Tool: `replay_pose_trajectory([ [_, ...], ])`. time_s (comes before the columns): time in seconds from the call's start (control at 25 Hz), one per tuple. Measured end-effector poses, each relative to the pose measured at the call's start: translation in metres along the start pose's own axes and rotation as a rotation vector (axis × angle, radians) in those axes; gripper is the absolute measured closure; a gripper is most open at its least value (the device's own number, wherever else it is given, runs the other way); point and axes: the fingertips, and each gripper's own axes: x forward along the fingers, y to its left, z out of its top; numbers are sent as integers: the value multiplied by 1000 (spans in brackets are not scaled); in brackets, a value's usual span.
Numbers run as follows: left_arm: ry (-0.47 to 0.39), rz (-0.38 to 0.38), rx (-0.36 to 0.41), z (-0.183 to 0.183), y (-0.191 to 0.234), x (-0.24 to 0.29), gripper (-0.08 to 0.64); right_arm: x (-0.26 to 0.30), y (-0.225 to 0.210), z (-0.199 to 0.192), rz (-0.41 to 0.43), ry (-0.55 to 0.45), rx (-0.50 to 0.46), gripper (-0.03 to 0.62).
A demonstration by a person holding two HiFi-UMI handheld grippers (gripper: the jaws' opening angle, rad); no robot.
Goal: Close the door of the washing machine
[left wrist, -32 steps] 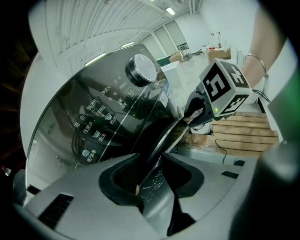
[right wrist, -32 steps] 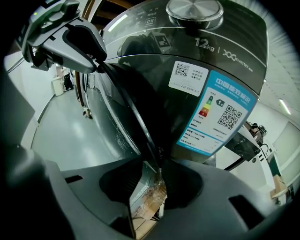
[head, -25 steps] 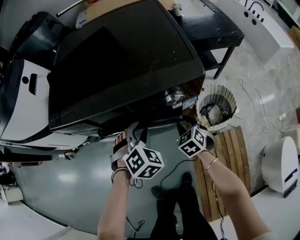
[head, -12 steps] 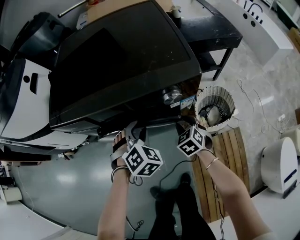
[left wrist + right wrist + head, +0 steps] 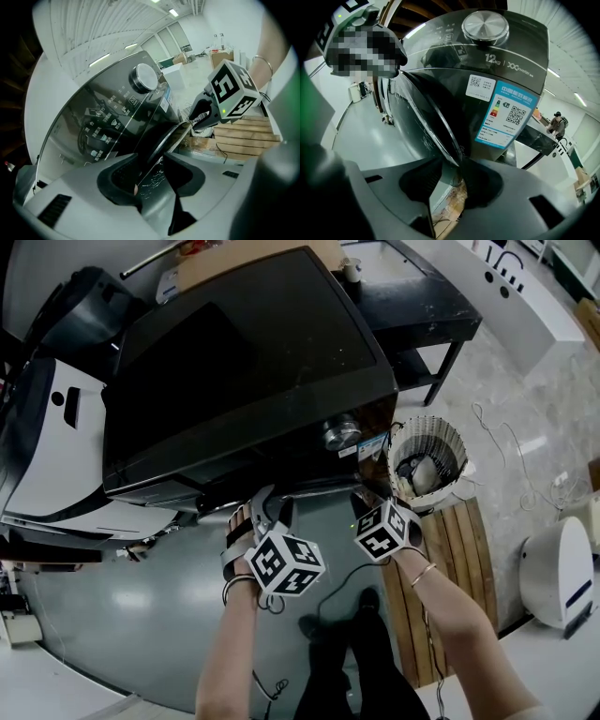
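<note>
The dark washing machine (image 5: 244, 362) stands below me, its round glass door (image 5: 159, 140) swung out from the front. In the left gripper view the door's rim runs between the pads of my left gripper (image 5: 152, 180). Those jaws have just been opening, and a gap shows on both sides of the rim. My right gripper (image 5: 457, 185) is at the same door (image 5: 426, 117) further right. The rim lies against one of its pads and floor shows through the wide gap to the other. In the head view both the left gripper (image 5: 267, 507) and the right gripper (image 5: 370, 491) sit under the machine's front edge.
A white woven basket (image 5: 429, 457) stands right of the machine, beside a slatted wooden board (image 5: 459, 568). A black table (image 5: 422, 306) is behind, a white machine (image 5: 47, 456) at the left and a white appliance (image 5: 562, 573) at the far right. A cable (image 5: 342, 576) lies on the grey floor.
Both grippers stay at the door's rim. The head view has shifted slightly. Nothing else has visibly moved.
</note>
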Motion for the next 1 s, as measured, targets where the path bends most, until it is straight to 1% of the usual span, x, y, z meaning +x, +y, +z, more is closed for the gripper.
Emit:
replay_pose_trajectory([
  [0.48,8,15,-83,-14,4,-47,387,-55,17,22,5,-50,66,456],
  [0.72,11,26,-146,-25,5,-77,394,-88,26,37,9,-84,108,462],
  [0.84,8,44,-176,-34,8,-97,396,-106,34,48,14,-103,108,465],
  [1.0,-1,64,-254,-52,15,-127,403,-131,47,67,23,-133,93,465],
])
